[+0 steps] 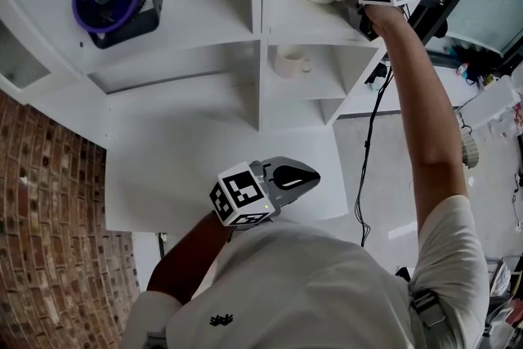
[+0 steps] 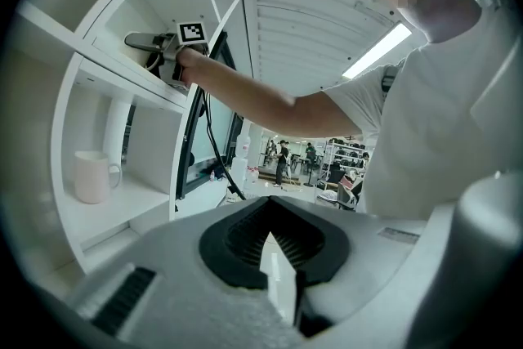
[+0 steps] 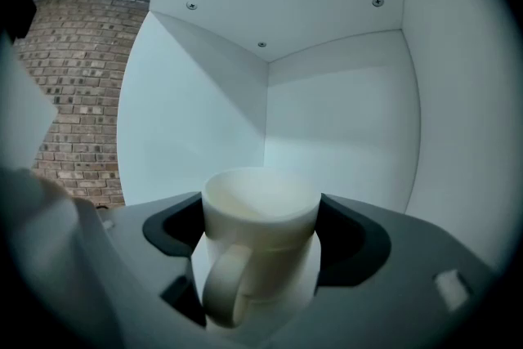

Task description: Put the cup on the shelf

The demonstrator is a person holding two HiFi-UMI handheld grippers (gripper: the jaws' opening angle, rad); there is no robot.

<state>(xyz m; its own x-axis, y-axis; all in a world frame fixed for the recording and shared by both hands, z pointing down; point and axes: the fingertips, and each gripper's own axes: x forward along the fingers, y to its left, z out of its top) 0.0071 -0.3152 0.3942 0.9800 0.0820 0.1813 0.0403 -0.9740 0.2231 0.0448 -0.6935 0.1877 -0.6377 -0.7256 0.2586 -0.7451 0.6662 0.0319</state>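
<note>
While the left tongs sit closed, the right tongs clasp the cup inside the white shelf.

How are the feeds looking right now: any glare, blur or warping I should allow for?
Head view: evenly lit, sharp, white shelf lines splayed. Left gripper view: ceiling strip light blown out, heavy fisheye. Right gripper view: cream ceramic cup crisp between the jaws, dark corners, soft shading behind.

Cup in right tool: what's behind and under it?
Behind the cup: the shelf's white back walls. Underneath is covered by the cup and the right tool.
</note>
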